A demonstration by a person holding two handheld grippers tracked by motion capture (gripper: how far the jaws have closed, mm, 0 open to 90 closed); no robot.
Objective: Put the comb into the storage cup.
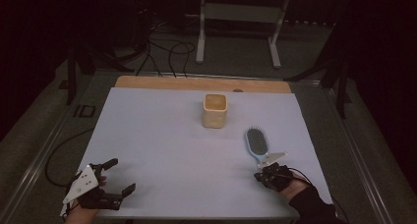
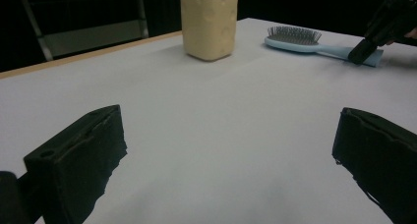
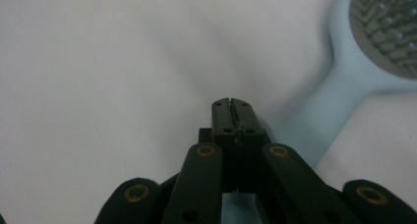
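A light-blue hairbrush [image 1: 255,143] lies bristles up on the white table cover [image 1: 162,150], right of centre, its handle pointing toward me. My right gripper [image 1: 257,176] is at the handle's near end. In the right gripper view the right gripper [image 3: 230,104] is shut, jaws pressed flat together with nothing between them, and the brush handle [image 3: 339,86] runs beside and under them. From the left gripper view the right gripper's [image 2: 358,56] tip rests at the handle [image 2: 339,51]. My left gripper [image 1: 122,175] stands open at the front left, over bare cover, its jaws wide apart [image 2: 228,117].
A cream square cup [image 1: 215,110] stands upright at the back middle of the cover, also visible as the cup [image 2: 209,23] ahead of the left gripper. A wooden table edge [image 1: 147,82] runs behind it. Cables and a metal stand [image 1: 201,32] lie on the floor beyond.
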